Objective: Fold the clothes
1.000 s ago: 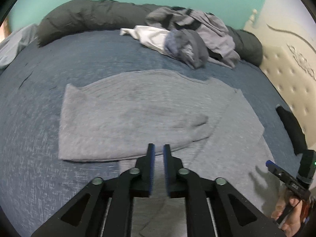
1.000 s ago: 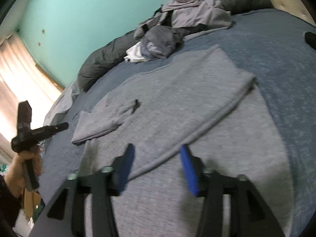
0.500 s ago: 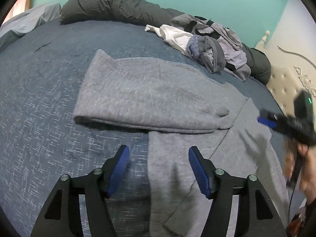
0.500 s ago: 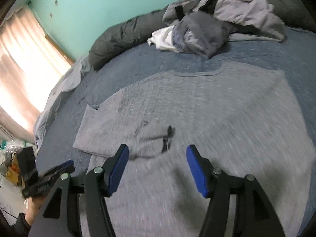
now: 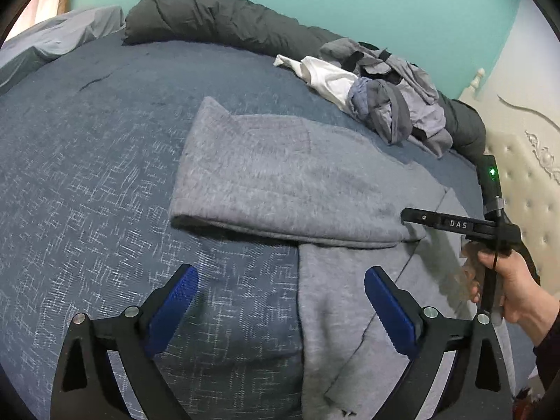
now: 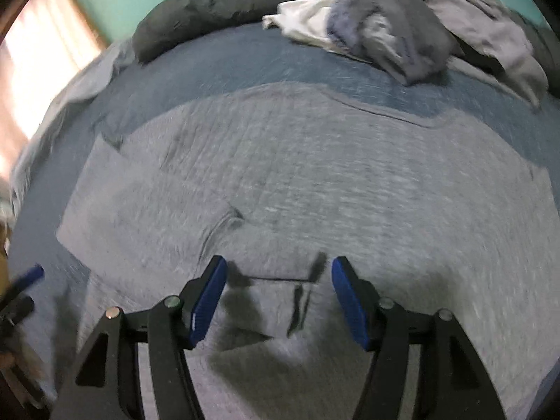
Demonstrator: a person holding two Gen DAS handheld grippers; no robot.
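Two tongs hover empty over my grey sweater (image 5: 280,175), spread on the bed (image 5: 87,175) with one sleeve folded across. My left gripper (image 5: 280,301) is opening wide; my right gripper (image 6: 276,294) hangs half-open, ready, I judge, for the next fold.

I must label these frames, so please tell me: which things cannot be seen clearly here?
- Grey sweater: its near end is cut off by the bottom edge, left wrist view.
- Clothes pile: blurred by motion, top cut off, right wrist view.
- Left gripper: blurred at the edge, right wrist view.
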